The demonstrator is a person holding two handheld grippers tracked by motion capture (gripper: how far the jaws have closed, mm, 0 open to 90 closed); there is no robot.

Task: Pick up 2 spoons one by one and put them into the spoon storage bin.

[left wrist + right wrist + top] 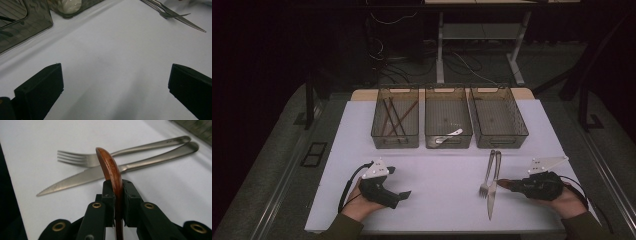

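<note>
The white table (432,200) is carrying three dark bins (449,122) along its far edge. The left hand-held gripper (401,196) is resting near left, its jaws spread wide with nothing between them. The right hand-held gripper (116,191) is clenching a brown wooden spoon (109,167) edge-on, near right, just above the knife (82,178) and fork (82,159), which are lying side by side.

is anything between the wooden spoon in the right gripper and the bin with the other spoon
The right gripper is shut on the wooden spoon. The fork and knife lie on the table just past its tip, toward the middle bin holding the white spoon. Lifted, the wooden spoon should pass over them; nothing else blocks the way.
</note>
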